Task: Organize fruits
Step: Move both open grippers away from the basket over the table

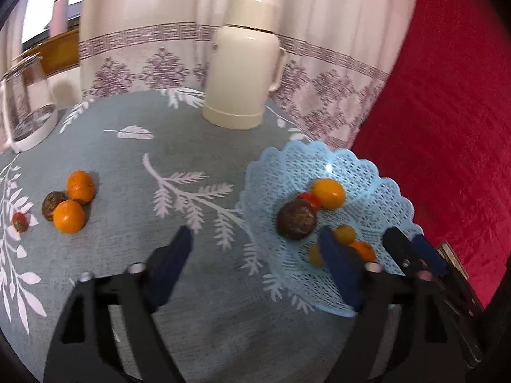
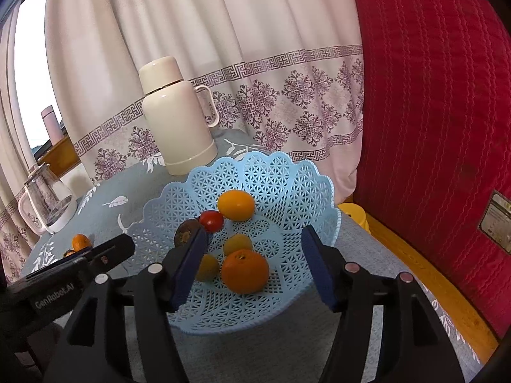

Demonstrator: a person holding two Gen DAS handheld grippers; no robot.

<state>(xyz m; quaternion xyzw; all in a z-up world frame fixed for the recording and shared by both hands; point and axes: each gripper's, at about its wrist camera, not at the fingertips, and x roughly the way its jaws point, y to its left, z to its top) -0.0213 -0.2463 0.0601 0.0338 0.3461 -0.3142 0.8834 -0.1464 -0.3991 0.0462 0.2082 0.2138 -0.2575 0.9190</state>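
Four fruits left near the worktop's [image 1: 198,134] left edge, both tools gaping empty.
My left tool [image 1: 255,255] and right tool [image 2: 252,249] hover by the pale-blue lattice plastic basket [image 2: 274,172]; knocking its rim could spill the round orange tangerine [image 2: 245,270].

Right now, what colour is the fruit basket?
Light blue, with a lattice pattern, the basket shows best in the right wrist view.
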